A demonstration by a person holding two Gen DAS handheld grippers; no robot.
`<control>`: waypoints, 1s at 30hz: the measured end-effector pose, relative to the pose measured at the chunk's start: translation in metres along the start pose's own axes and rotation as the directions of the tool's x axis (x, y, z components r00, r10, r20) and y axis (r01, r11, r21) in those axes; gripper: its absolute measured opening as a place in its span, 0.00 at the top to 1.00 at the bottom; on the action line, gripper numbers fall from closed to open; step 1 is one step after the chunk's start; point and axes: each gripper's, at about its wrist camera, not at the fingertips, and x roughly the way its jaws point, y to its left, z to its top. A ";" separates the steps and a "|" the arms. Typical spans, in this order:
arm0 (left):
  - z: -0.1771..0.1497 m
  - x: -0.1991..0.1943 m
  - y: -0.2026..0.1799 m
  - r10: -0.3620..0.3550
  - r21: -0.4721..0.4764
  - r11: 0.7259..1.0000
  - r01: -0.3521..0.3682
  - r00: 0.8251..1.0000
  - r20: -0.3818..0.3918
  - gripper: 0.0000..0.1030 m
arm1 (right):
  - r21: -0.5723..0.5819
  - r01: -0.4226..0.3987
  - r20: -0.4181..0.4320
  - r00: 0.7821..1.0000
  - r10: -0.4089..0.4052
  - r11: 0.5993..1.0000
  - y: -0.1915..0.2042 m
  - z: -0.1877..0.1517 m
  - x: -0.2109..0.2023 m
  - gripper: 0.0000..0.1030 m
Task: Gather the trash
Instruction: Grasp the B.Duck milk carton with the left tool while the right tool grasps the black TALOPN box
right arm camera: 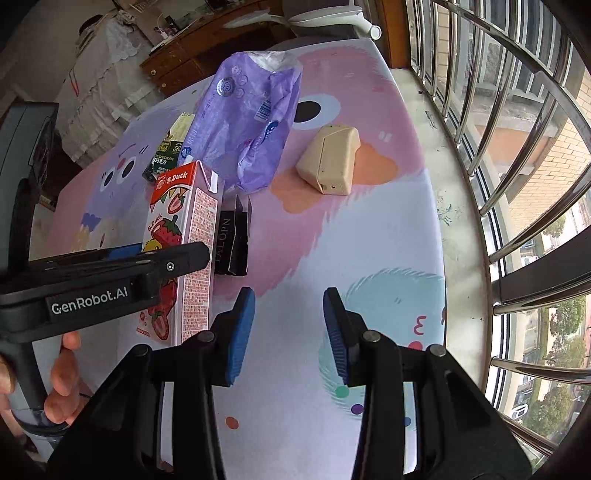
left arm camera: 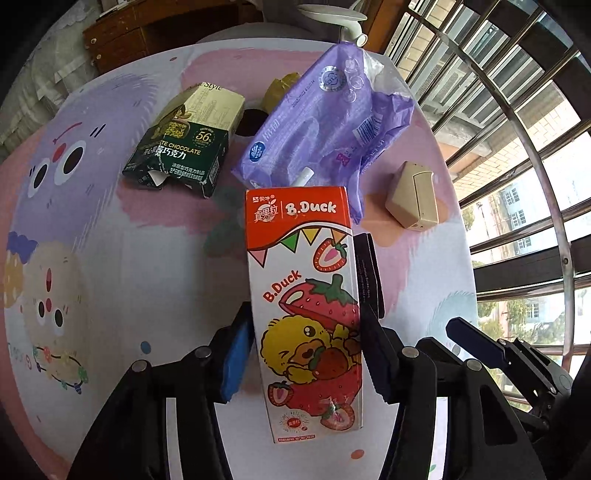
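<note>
red milk carton (left arm camera: 306,314) clamped upright in left claw (left arm camera: 306,354); right claw (right arm camera: 288,332) spread apart.

My left gripper (left arm camera: 308,350) clamps a carton (left arm camera: 304,295) at left; my right gripper (right arm camera: 289,332) hangs open, near centre.

Tabletop (right arm camera: 332,258) carries a pastel cartoon-print cover. Barred window (right arm camera: 517,147) runs along one side. Wooden cabinet (left arm camera: 147,33) stands beyond the far edge; white lamp (left arm camera: 343,18) beside it.
</note>
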 end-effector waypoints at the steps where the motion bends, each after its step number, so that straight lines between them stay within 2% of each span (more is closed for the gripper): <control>1: 0.000 -0.002 0.001 -0.003 -0.007 1.000 0.003 1.000 0.009 0.46 | -0.001 -0.012 0.000 1.000 0.012 1.000 0.002 0.002 0.002 0.65; 7: -0.004 -0.016 0.014 -0.010 -0.075 0.997 0.014 0.999 0.052 0.46 | 0.013 -0.082 -0.022 0.996 0.083 0.997 0.018 0.018 0.019 0.65; 11: -0.012 -0.024 0.030 0.019 -0.111 0.994 -0.010 0.997 0.078 0.46 | 0.028 -0.108 -0.049 0.993 0.109 0.994 0.028 0.029 0.035 0.65; 20: -0.033 -0.039 0.077 0.050 -0.212 0.977 -0.032 0.996 0.077 0.46 | 0.016 -0.067 -0.066 0.995 0.068 0.998 0.047 0.049 0.077 0.65; 22: -0.045 -0.047 0.094 0.052 -0.218 0.975 -0.033 0.995 0.082 0.46 | 0.008 -0.056 -0.051 0.997 0.056 0.998 0.049 0.050 0.081 0.75; 23: -0.047 -0.049 0.096 0.051 -0.218 0.975 -0.032 0.995 0.084 0.46 | 0.003 -0.062 -0.053 0.997 0.062 0.998 0.050 0.049 0.083 0.87; 24: -0.048 -0.050 0.098 0.052 -0.217 0.976 -0.032 0.995 0.087 0.46 | 0.004 -0.065 -0.058 0.996 0.065 0.998 0.052 0.048 0.085 0.94; 26: -0.054 -0.057 0.103 0.050 -0.213 0.977 -0.029 0.994 0.095 0.46 | -0.001 -0.076 -0.045 0.996 0.076 0.997 0.056 0.044 0.083 0.98; 30: -0.067 -0.071 0.109 0.043 -0.196 0.980 -0.021 0.993 0.107 0.46 | -0.032 -0.096 -0.021 0.995 0.095 0.995 0.072 0.031 0.068 0.98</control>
